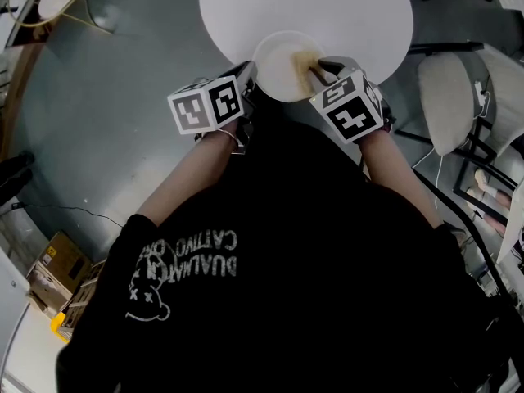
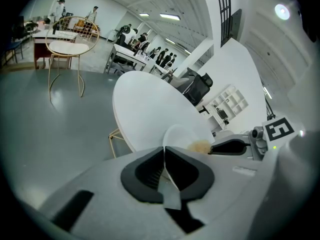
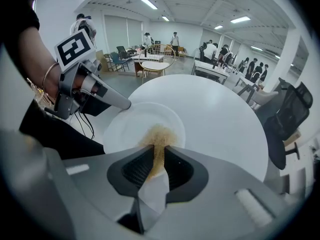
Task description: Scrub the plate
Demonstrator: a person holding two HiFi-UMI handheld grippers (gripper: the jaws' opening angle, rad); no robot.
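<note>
A white plate (image 1: 281, 62) rests at the near edge of the round white table (image 1: 344, 6). My left gripper (image 1: 248, 74) is shut on the plate's left rim (image 2: 172, 156), which runs edge-on between its pads. My right gripper (image 1: 315, 72) is shut on a tan scrubbing pad (image 3: 159, 139) with a white sheet behind it. The pad's end lies on the plate (image 3: 140, 126) near its middle. From the left gripper view, the scrubbing pad (image 2: 200, 146) and the right gripper's black fingers (image 2: 227, 146) show just beyond the plate.
A beige chair (image 1: 449, 97) stands right of the table, with a dark office chair (image 3: 287, 116) nearby. A gold wire chair (image 2: 67, 44) and desks with several people stand farther back. Boxes (image 1: 57, 268) sit on the grey floor at the left.
</note>
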